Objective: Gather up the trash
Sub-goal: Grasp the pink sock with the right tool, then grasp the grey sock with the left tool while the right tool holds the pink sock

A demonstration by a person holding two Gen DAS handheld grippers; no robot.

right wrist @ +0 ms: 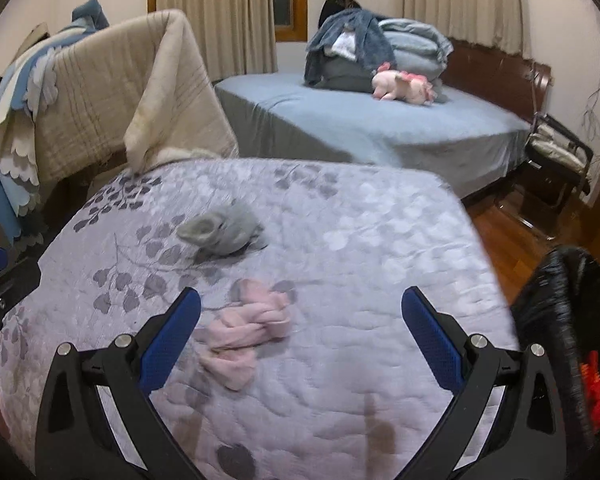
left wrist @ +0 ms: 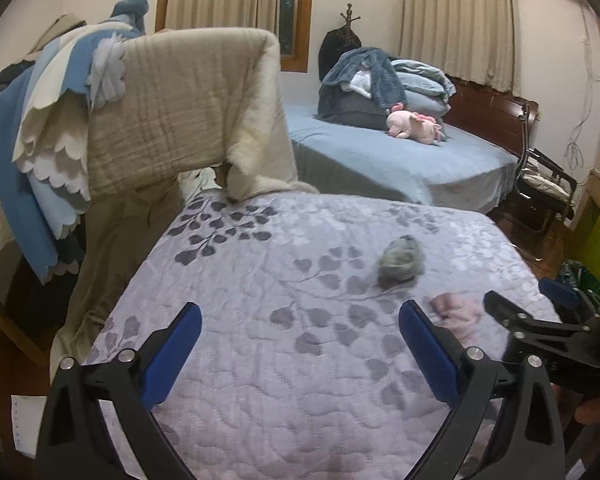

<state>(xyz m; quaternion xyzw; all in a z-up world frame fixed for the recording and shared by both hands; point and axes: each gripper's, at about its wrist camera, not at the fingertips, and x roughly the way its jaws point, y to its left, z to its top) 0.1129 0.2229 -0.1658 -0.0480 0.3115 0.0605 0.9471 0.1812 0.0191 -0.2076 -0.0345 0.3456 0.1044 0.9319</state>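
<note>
Readable text: pretty much none in either view.
White paper [left wrist: 28,424]: sits by the lower left corner of the bed in the left wrist view, has a column of tiny marks down its left edge, way too small to make out.
Bedspread [right wrist: 340,240]: only a leaf print, no writing on it.
Red thing [right wrist: 594,388]: inside the black bag at the right edge of the right wrist view, no lettering I can read.
</note>
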